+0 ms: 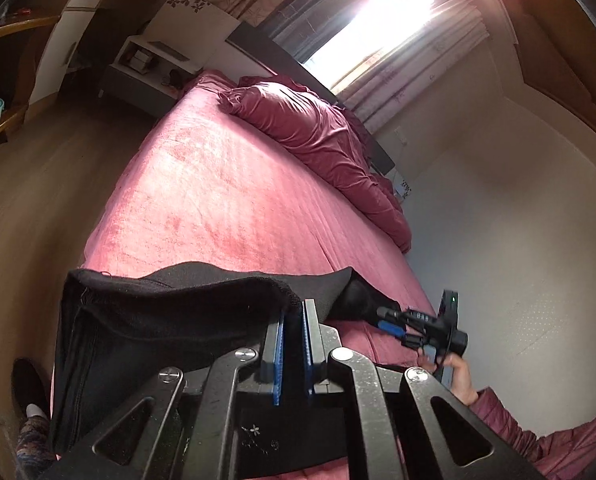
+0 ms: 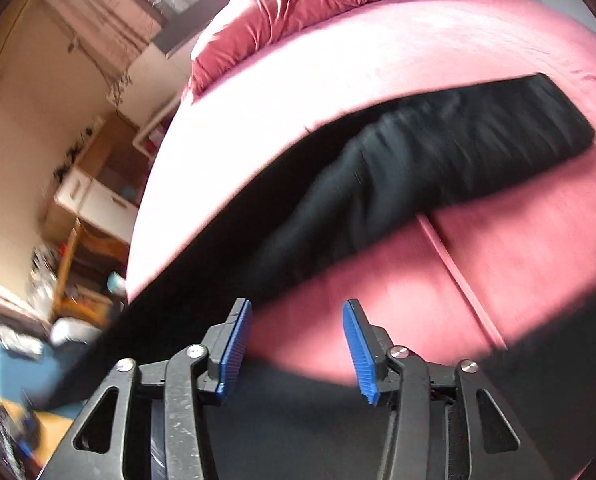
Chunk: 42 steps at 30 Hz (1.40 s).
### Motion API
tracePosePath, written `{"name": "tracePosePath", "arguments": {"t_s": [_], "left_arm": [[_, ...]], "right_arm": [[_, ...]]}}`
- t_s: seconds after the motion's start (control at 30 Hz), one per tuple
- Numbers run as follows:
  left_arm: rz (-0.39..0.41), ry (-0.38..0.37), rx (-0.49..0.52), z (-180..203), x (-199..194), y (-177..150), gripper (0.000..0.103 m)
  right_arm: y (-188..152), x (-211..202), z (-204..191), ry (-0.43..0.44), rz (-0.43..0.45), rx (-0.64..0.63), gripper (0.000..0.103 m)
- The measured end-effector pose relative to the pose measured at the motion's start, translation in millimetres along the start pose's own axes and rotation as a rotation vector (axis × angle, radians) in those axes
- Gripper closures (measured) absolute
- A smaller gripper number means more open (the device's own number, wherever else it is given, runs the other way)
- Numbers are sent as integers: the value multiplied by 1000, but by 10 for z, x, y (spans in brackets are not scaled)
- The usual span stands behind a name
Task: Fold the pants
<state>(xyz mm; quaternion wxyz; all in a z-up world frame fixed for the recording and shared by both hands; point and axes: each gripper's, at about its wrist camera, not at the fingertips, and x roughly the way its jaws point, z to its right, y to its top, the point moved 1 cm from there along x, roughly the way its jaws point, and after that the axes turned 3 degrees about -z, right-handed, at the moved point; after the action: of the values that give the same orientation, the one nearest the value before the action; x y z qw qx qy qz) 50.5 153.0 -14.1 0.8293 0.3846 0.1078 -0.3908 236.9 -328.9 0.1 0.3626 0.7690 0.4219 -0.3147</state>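
Note:
Black pants (image 1: 170, 312) lie across the near end of a bed with a pink sheet (image 1: 226, 184). My left gripper (image 1: 294, 312) is shut on the pants' edge, lifting the cloth off the sheet. In the left wrist view my right gripper (image 1: 397, 320) is low over the sheet at the pants' far end. In the right wrist view my right gripper (image 2: 298, 312) is open and empty, just above the sheet (image 2: 377, 272), with the pants (image 2: 397, 168) stretched ahead of it. That view is blurred.
A crumpled pink duvet (image 1: 317, 128) lies at the head of the bed by the window (image 1: 377, 20). A nightstand (image 1: 150, 64) and wooden shelves (image 1: 2, 80) stand on the left. A white wall (image 1: 517, 220) runs along the bed's right side.

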Motion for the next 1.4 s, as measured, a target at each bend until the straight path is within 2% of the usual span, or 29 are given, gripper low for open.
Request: {"name": "tracePosePath", "arguments": {"t_s": [0.2, 0.3, 0.37, 0.43, 0.47, 0.57, 0.63, 0.8, 0.9, 1.03, 1.1, 1.23, 1.4], "left_arm": [[-5, 3, -8, -1, -50, -67, 95], [-8, 7, -3, 1, -69, -48, 95], [-13, 3, -1, -5, -82, -31, 95], [-20, 13, -5, -34, -72, 13, 95], [-23, 11, -21, -74, -55, 61, 95], [-35, 78, -61, -239, 64, 287, 95], [-14, 141, -91, -412, 174, 584, 95], [86, 214, -165, -749, 307, 1372, 95], [107, 245, -164, -794, 372, 1692, 95], [115, 238, -122, -682, 289, 1670, 95], [107, 236, -104, -641, 212, 1527, 95], [90, 225, -113, -696, -30, 1024, 95], [55, 242, -199, -927, -294, 263, 95]], "right_arm": [[701, 384, -158, -8, -6, 96, 60], [930, 671, -146, -70, -44, 124, 62], [1018, 819, -104, -115, -62, 141, 69], [1071, 897, -68, -131, -66, 151, 93], [1088, 911, -63, -135, -72, 153, 95], [1155, 825, -144, -113, -53, 109, 96], [1184, 630, -263, -72, -26, 86, 96], [1174, -66, -485, 70, 72, 28, 96], [936, -506, -596, 138, 117, -35, 96], [406, -867, -492, 174, 133, -85, 96], [118, -949, -401, 186, 117, -90, 96], [-480, -879, -82, 176, 68, -90, 96], [-1042, -605, 192, 109, -30, -85, 96]]}}
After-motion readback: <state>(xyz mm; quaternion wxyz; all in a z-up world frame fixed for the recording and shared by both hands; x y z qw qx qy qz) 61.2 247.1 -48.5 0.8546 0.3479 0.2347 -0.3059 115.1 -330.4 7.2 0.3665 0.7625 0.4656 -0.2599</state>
